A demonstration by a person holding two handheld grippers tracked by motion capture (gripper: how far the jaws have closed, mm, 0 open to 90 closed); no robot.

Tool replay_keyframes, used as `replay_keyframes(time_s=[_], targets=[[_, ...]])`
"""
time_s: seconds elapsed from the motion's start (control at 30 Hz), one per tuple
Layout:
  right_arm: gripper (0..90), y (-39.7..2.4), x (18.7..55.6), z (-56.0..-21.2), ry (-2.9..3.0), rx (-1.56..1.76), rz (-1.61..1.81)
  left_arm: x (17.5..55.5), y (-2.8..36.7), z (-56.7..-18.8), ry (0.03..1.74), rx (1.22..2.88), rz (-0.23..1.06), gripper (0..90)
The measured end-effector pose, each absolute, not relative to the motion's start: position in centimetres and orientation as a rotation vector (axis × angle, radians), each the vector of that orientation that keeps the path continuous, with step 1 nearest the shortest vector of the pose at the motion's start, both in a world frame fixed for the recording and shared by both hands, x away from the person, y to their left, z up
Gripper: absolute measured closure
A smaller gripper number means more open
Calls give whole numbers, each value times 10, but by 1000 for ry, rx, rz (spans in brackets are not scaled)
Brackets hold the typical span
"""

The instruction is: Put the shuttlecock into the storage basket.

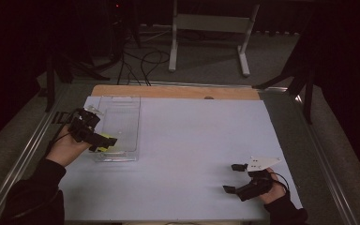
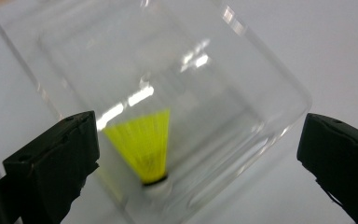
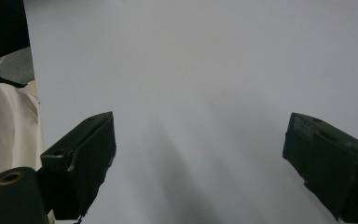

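hovering wide open, left gripper sits over a yellow shuttlecock inside the clear box; right gripper gapes, holding nothing, near right

One clear plastic box sits on the table, toward its far left corner. Inside that box lies one yellow shuttlecock, at the box's near end. Two handheld grippers are over the table: the left gripper at the box's near left edge, the right gripper well apart from the box, near the table's front right corner.
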State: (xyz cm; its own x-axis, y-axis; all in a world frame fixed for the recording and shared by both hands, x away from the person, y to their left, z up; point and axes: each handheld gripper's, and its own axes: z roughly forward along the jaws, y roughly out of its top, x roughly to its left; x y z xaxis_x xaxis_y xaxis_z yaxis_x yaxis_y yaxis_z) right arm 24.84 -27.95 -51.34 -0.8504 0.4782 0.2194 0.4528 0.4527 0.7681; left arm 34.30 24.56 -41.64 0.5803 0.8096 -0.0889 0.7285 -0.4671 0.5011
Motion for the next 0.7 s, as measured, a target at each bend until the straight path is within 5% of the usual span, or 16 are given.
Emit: replay_keyframes(time_s=[0.4, 0.7], targets=[[97, -281, 249, -515, 2650, 848, 1365, 347, 216, -412, 1043, 2298, 348, 0], [97, -282, 249, -515, 2630, 844, 1367, 352, 185, -413, 922, 2319, 327, 0]])
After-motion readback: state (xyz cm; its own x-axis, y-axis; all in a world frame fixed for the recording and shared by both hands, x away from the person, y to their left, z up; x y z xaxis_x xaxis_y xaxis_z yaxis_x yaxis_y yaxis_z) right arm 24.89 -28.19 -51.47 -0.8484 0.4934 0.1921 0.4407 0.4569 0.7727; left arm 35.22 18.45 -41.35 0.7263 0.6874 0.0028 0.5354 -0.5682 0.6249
